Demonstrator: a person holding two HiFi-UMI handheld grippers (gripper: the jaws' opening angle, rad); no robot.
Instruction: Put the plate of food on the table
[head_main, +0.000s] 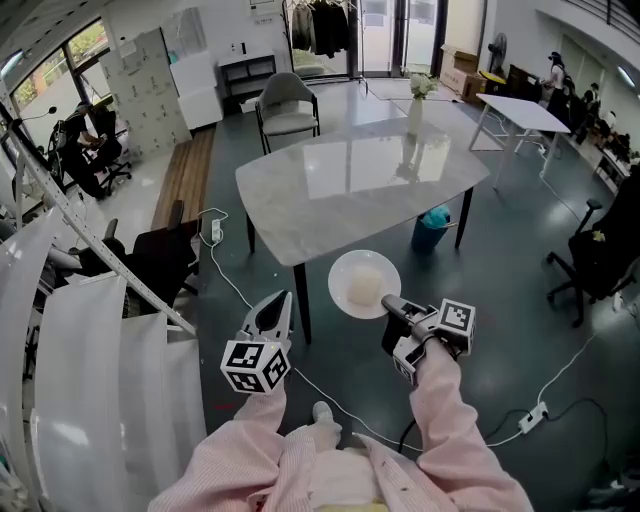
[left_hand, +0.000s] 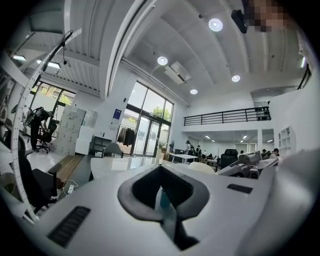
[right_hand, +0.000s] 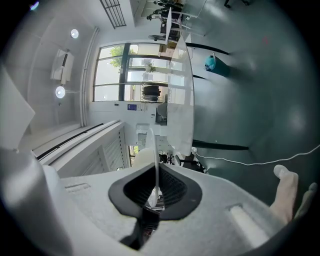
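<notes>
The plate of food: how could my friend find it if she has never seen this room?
Look for the big white marble table in the middle of the room. Just off its near edge, over the dark floor, the right gripper pinches the rim of the plate. It is the only dish around: round, white, with a pale lump of food on it.

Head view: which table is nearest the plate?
The large marble table with the vase, directly ahead of the plate held by the right gripper. The smaller white table stands far off at upper right.
</notes>
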